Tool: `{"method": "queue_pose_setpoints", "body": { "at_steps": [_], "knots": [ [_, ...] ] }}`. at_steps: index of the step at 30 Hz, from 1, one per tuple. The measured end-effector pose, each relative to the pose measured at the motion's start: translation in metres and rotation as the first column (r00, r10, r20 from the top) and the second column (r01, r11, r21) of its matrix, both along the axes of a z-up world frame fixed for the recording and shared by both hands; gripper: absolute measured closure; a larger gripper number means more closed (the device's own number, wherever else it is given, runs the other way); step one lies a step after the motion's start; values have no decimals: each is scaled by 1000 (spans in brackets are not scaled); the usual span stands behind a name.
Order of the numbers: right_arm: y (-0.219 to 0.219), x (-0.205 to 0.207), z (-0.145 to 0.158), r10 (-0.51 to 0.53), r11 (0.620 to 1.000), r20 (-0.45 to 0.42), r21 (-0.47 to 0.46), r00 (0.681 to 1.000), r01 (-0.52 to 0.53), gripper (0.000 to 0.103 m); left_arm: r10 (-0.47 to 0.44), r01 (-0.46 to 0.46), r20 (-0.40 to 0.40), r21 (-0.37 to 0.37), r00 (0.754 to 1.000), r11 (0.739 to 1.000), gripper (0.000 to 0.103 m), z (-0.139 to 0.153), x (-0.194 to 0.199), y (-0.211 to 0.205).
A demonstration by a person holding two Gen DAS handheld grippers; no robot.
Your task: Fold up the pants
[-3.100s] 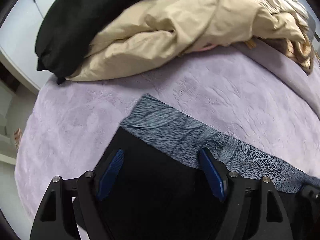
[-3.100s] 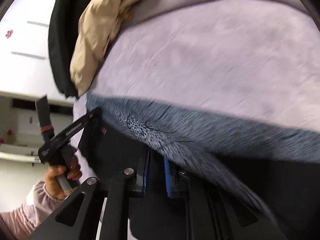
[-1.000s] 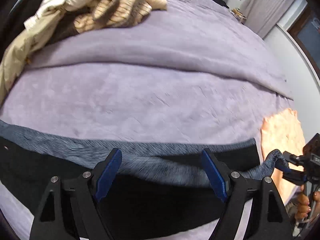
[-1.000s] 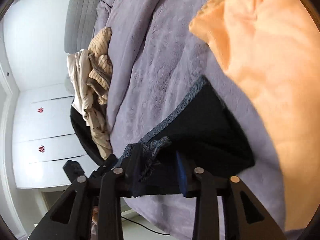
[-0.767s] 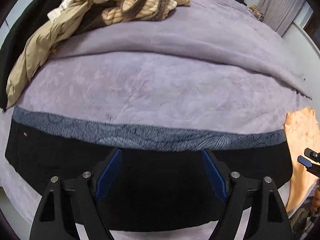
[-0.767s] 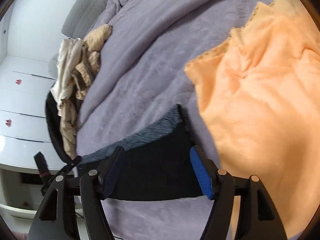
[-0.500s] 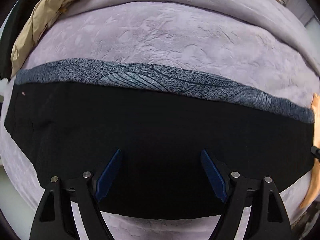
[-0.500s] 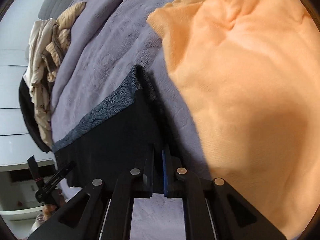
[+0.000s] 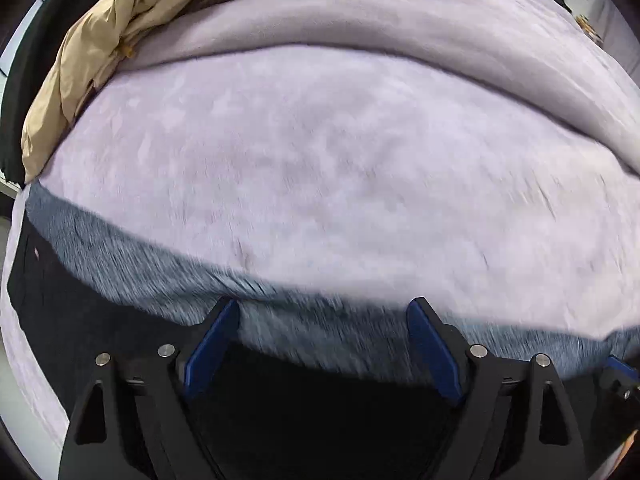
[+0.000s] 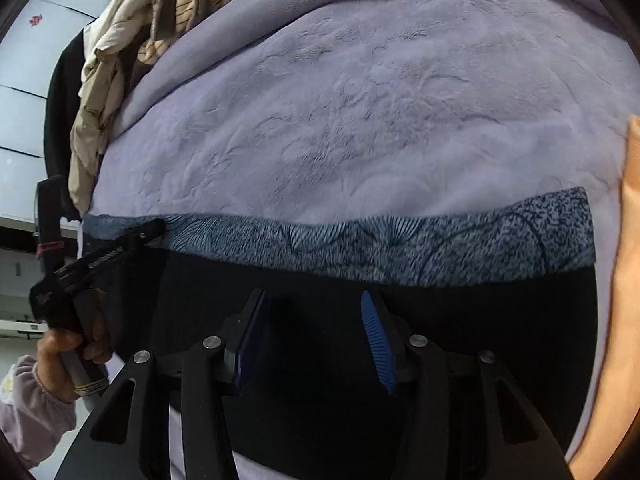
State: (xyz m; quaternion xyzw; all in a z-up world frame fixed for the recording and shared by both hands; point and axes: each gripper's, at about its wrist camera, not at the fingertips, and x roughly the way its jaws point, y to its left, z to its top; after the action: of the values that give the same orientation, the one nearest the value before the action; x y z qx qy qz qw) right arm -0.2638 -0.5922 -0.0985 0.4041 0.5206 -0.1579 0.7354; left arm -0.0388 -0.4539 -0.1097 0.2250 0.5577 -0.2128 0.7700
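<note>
Black fabric of the pants is filling the lower part of the left wrist view, with their grey patterned band running across above it, all lying flat on the lilac bedspread. The left gripper is hovering over the pants with its jaws standing wide apart and holding nothing; the picture is blurring here. A tan garment is lying heaped at the far left of the bed. In the right wrist view the pants are lying spread along the near edge of the bed, the grey band on the far side, with an orange cloth just beside their right end. The right gripper is sitting above the black cloth, jaws parted and gripping nothing. At the left, the person's left hand is gripping the other tool's handle over the pants' left end.
</note>
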Motion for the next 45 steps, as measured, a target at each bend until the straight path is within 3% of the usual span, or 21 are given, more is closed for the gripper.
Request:
{"method": "queue_pose_setpoints", "body": {
  "at_steps": [1, 3, 5, 7, 8, 11, 15, 17, 20, 21, 22, 24, 26, 28, 30, 32, 36, 39, 41, 43, 45],
  "knots": [
    [-15, -2, -1, -41, 999, -15, -6, 999, 41, 80, 11, -12, 10, 14, 1000, 1000, 16, 5, 12, -2],
    [-38, -12, 12, -113, 994, -32, -19, 993, 112, 76, 25, -25, 31, -10, 999, 1000, 16, 23, 25, 7],
    [-48, -34, 36, -146, 989, 14, 22, 989, 146, 71, 22, -20, 49, -34, 999, 999, 16, 47, 31, 29],
    [-43, -69, 54, -173, 983, 65, 80, 983, 168, 41, 10, -9, 69, -13, 998, 1000, 16, 61, 28, 57],
    [-37, -90, 60, -200, 977, 65, 90, 978, 194, 36, 10, -11, 76, 9, 997, 1000, 16, 63, 26, 71],
    [-17, -154, 60, -322, 942, 19, 108, 947, 318, 35, 56, -62, 83, 71, 995, 996, 16, 49, 17, 130],
    [6, -208, 27, -462, 861, -3, 235, 887, 450, 35, 244, -244, 9, 77, 970, 967, 16, 22, 33, 203],
    [10, -209, 11, -509, 822, 9, 304, 861, 482, 39, 290, -289, -34, 39, 956, 957, 8, 12, 38, 217],
    [10, -221, 4, -593, 758, 61, 378, 803, 532, 40, 262, -261, -3, 73, 965, 963, 7, 3, 38, 213],
    [4, -220, 1, -617, 739, 72, 394, 784, 546, 53, 254, -253, 1, 80, 967, 964, 7, 2, 37, 210],
    [-3, -219, -3, -641, 711, 54, 417, 765, 566, 82, 247, -247, 4, 86, 969, 965, 7, 3, 39, 207],
    [-10, -210, 4, -672, 687, 93, 449, 734, 572, 83, 234, -234, 4, 87, 972, 968, 7, 3, 41, 205],
    [-11, -195, 23, -617, 753, 134, 388, 776, 532, 83, 222, -221, 0, 88, 975, 971, 0, 2, 43, 206],
    [-11, -189, 17, -555, 797, 55, 322, 830, 511, 82, 224, -222, -12, 94, 974, 970, 0, -4, 47, 209],
    [-12, -189, 0, -545, 784, -39, 332, 838, 525, 78, 226, -222, -26, 103, 974, 969, 0, 3, 54, 206],
    [-7, -188, 9, -558, 783, -39, 305, 829, 542, 71, 202, -201, -1, 111, 979, 973, 0, 16, 54, 208],
    [18, -173, 55, -483, 863, 31, 186, 875, 470, 65, 195, -194, -15, 69, 981, 979, 0, 47, 52, 235],
    [55, -131, 68, -368, 893, 90, 313, 926, 324, 65, 193, -192, -38, 32, 980, 981, 0, 60, 58, 255],
    [92, -67, 64, -265, 902, 119, 380, 957, 202, 65, 167, -167, -55, 17, 984, 986, 0, 63, 66, 264],
    [141, -7, 53, -176, 886, 167, 456, 970, 82, 65, 125, -124, -12, 20, 992, 992, 0, 68, 78, 271],
    [197, 51, 33, -135, 834, 204, 552, 970, 0, 65, 86, -87, 25, 18, 996, 996, 0, 72, 99, 278]
  ]
}}
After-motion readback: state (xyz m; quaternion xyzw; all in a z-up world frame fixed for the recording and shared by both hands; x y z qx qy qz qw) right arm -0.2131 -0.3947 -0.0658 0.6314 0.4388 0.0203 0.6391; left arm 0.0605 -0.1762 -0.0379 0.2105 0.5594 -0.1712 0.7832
